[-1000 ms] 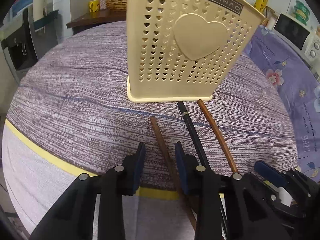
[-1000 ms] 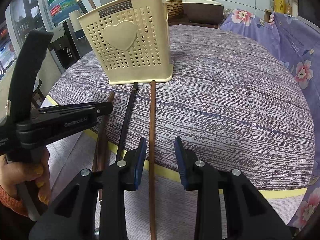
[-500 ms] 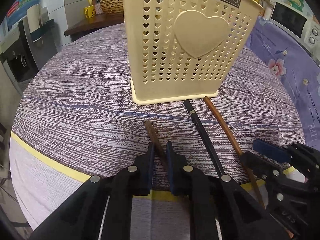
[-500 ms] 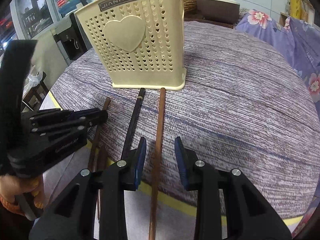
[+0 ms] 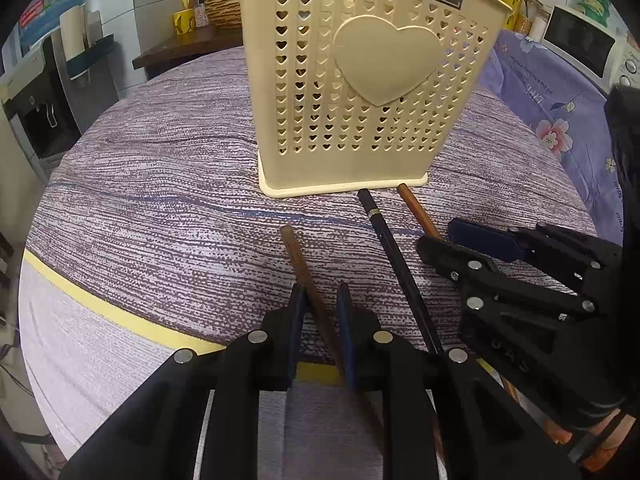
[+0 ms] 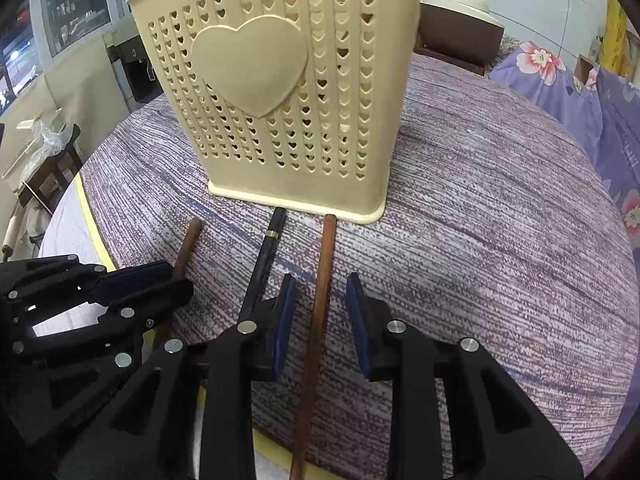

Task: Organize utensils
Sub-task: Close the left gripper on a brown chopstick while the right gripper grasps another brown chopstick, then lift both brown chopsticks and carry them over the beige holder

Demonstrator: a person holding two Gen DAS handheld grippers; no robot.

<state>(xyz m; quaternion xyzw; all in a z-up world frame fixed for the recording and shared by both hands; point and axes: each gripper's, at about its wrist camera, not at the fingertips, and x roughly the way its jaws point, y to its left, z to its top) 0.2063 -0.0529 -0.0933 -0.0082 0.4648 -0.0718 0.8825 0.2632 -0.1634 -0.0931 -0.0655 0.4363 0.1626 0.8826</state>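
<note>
Since 1 s ago the left tongs went from wide beside the left brown chopstick to narrow around it; now the jaws are opening again a bit, w/ the stick between the pads, the left pad touching it and the right pad apart. The left hand did not change place. The right tongs came closer to the holder, which looks much bigger in the right view than before. Its jaws are narrow-ish and closing, w/ the right brown chopstick between them, but the pads do not press on it yet.

Three sticks lie on the table in front of the holder: left brown one, black chopstick in the middle, right brown one. The far ends of the black and right ones are almost at the holder's base; the left one ends well short of it. The cream holder w/ heart holes stands upright, and stick ends show above its rim.

The table has a purple-grey striped cloth w/ a yellow edge line. Around: a floral purple cover at the right, a microwave, a wicker basket on a dark side table, and a water dispenser at the left.
</note>
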